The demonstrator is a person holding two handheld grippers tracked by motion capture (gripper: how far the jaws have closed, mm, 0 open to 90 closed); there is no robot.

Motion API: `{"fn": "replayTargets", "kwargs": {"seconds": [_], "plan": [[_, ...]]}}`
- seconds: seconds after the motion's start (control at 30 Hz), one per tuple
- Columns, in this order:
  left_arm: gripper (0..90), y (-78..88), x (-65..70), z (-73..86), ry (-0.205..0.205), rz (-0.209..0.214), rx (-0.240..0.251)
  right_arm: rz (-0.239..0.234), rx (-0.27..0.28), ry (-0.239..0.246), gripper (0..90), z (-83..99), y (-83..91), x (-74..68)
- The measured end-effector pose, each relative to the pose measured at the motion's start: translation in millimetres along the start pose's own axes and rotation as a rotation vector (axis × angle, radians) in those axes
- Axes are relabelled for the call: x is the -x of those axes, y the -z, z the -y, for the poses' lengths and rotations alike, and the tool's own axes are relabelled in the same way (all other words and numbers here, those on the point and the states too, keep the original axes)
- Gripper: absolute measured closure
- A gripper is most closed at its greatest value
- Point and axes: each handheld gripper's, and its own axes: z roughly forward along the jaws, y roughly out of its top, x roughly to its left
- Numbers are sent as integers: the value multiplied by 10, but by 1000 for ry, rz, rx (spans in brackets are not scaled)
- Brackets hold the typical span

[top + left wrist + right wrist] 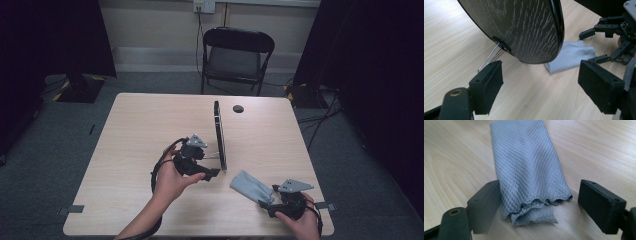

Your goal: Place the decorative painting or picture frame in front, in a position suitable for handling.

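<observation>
An oval mirror (219,135) stands edge-on at mid-table on a thin wire stand (489,58). Its dark, wood-grained back (524,30) faces my left gripper (540,85). That gripper (207,164) is open just left of the mirror's near end, with nothing between its jaws. A folded grey cloth (250,185) lies flat on the table near the front right. My right gripper (537,205) is open, one jaw on each side of the near end of the cloth (529,165). In the left gripper view, the cloth (570,56) and the right gripper (604,42) lie beyond the mirror's lower edge.
The light wooden table (145,130) has a round dark cable hole (238,108) near its far edge. A black folding chair (235,55) stands behind the table. Dark curtains hang at both sides, and cables run on the floor to the right.
</observation>
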Motion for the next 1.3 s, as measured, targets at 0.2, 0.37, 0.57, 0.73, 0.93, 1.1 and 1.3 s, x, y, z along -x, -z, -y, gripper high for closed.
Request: {"fn": "replayTargets", "kwargs": {"seconds": [0.2, 0.37, 0.57, 0.73, 0.93, 1.1, 1.3], "plan": [[225, -35, 8, -88, 3, -35, 4, 2, 0, 1, 186, -3, -4, -1], [248, -84, 7, -164, 1, -45, 4, 2, 0, 2, 187, -4, -6, 0], [250, -117, 1, -226, 7, -66, -2, 9, -3, 6, 186, -11, -14, -5], [303, -146, 20, -249, 18, -58, 8, 8, -3, 6, 185, -13, -16, -4], [385, -135, 29, -264, 17, -40, 15, 9, -3, 6, 186, -13, -16, -4], [500, -124, 25, -251, 15, -25, 14, 10, -3, 5, 186, -14, -17, -5], [578, -117, 18, -248, 5, -25, 0, 11, -5, 5, 185, -16, -18, -6]]}}
